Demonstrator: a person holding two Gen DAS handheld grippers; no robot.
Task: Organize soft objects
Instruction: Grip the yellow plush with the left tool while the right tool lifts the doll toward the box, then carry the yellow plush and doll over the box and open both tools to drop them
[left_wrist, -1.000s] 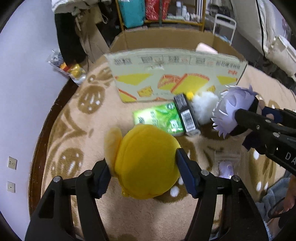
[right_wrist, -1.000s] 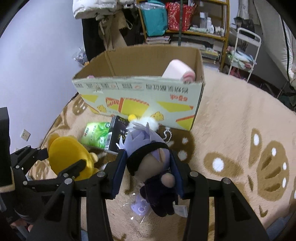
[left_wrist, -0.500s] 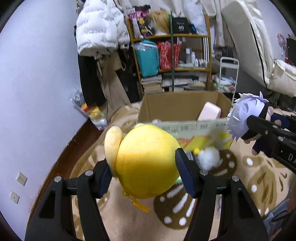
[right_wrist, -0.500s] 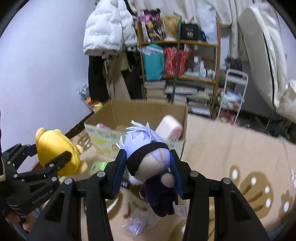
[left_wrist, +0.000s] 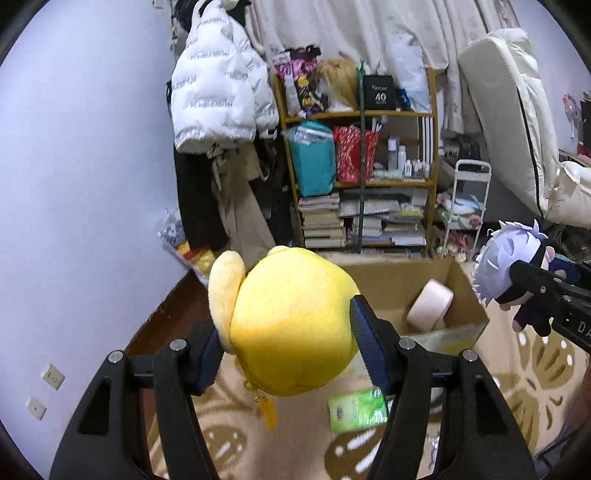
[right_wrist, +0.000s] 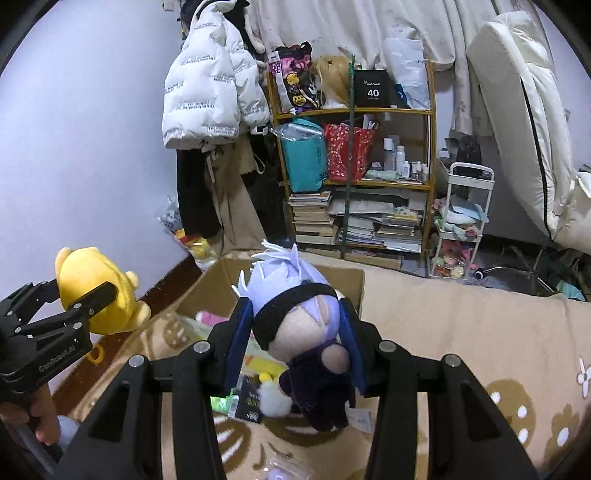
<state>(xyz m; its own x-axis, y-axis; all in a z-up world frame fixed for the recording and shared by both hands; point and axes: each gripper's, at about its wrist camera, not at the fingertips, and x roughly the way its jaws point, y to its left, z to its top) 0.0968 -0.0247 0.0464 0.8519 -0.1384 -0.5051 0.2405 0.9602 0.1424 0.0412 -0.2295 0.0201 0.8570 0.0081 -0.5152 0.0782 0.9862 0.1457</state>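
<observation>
Both toys have risen off the beige patterned rug (left_wrist: 535, 373) and now hang in front of the open brown cardboard box (left_wrist: 458, 295). The left gripper (left_wrist: 288, 343) clamps the round yellow plush toy (left_wrist: 291, 321), and the right gripper (right_wrist: 295, 339) clamps the lavender-haired plush doll (right_wrist: 295, 306). With the lift done, dropping them into the box looks next; a green packet (left_wrist: 356, 410) remains on the rug below it.

Dim, perhaps slightly blurred fisheye
</observation>
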